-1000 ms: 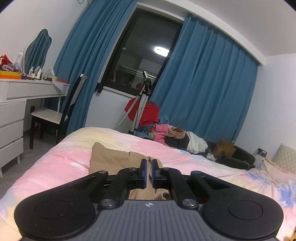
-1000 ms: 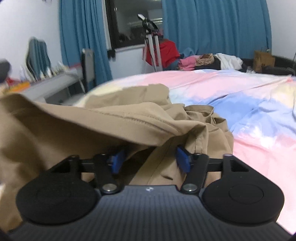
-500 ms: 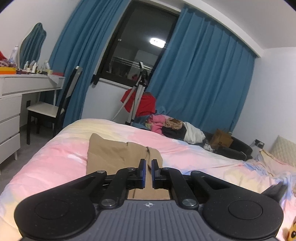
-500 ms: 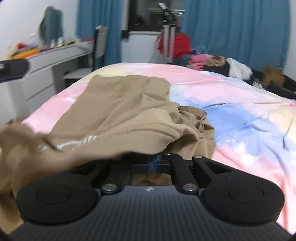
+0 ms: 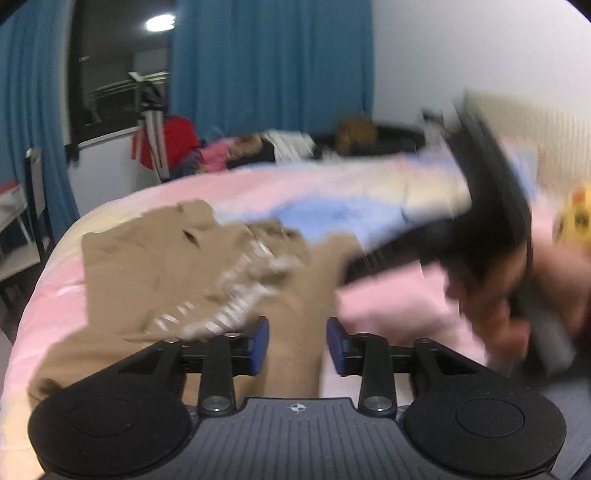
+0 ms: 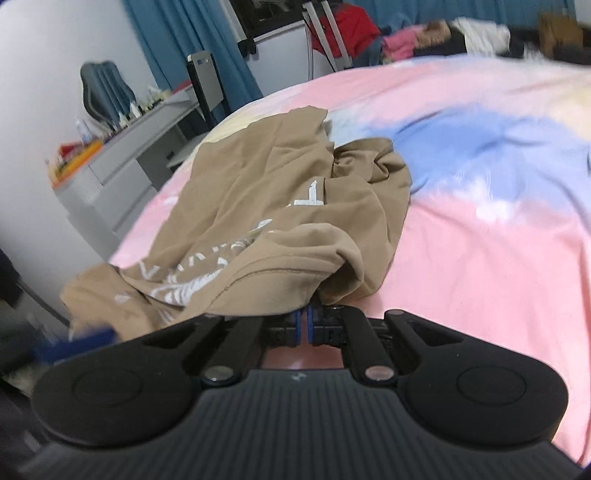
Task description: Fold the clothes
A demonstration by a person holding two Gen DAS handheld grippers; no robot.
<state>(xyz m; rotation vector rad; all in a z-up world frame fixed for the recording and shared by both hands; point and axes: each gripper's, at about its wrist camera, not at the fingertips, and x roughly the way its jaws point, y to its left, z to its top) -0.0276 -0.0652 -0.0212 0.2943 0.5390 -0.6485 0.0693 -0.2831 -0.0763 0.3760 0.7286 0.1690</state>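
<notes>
A tan shirt (image 6: 266,192) with white print lies crumpled on the pink, blue and yellow bed cover (image 6: 480,258). My right gripper (image 6: 303,326) is shut at the shirt's near hem, and the cloth drapes over its pads and looks pinched there. In the left wrist view the same tan shirt (image 5: 155,266) spreads below my left gripper (image 5: 297,345). Its jaws are opening, with cloth showing behind the gap and neither pad pressing on it. A person's hand (image 5: 509,306) holds the right tool, a black blur at the shirt's right edge. A blurred blue pad (image 6: 88,341) of the left gripper shows at lower left.
A white dresser (image 6: 122,155) with bottles and a dark chair (image 6: 205,85) stand left of the bed. Behind the bed are a tripod, a red item and a pile of clothes (image 6: 424,33) under blue curtains. A yellow toy (image 5: 576,218) sits at the right.
The left gripper swung down and rightward over the shirt, rolled, and went from shut to open. The right gripper closed on the shirt's hem and shifted sideways with it.
</notes>
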